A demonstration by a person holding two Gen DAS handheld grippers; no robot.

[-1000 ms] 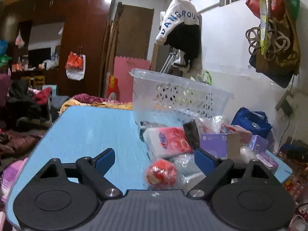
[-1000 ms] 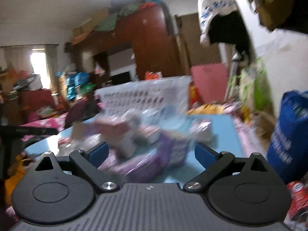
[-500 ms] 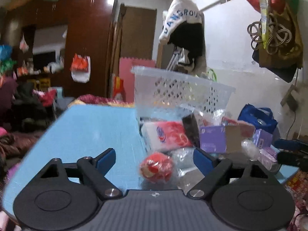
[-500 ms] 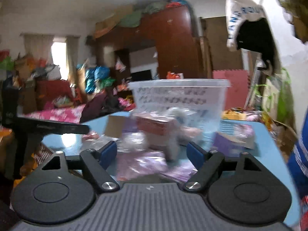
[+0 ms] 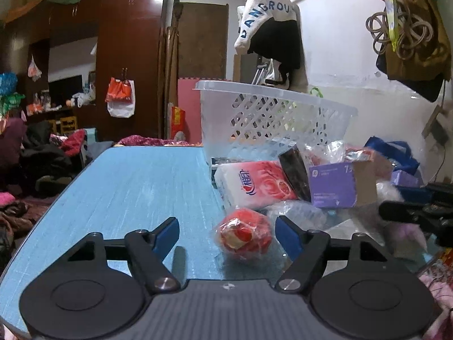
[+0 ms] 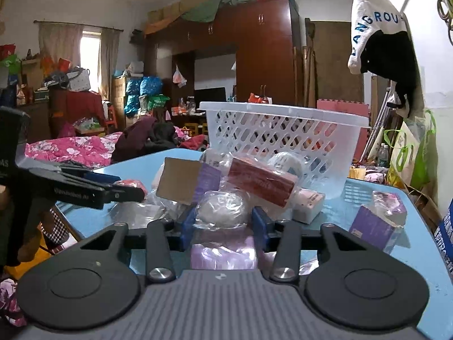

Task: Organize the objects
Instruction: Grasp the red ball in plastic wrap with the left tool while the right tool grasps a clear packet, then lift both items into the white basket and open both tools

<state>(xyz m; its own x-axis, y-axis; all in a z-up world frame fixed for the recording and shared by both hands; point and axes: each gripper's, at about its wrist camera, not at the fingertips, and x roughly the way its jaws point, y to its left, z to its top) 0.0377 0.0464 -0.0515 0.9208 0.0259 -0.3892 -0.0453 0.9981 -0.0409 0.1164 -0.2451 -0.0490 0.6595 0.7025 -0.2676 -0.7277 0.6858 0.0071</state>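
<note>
right gripper (image 6: 223, 222) swung in from the side to face the pile head-on; jaws narrowed from wide and closing now around the white wrapped ball (image 6: 222, 208), blue pads right at its flanks. left gripper (image 5: 226, 232) jaws drawn in too, closing, red wrapped ball (image 5: 243, 236) between them, not touched. right gripper's fingers now poking into left wrist view at right edge, absent a second ago.

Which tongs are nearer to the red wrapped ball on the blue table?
Left. The left tongs are closing with the red wrapped ball between their fingers; the right tongs sit across the pile, closing around a white wrapped ball.
</note>
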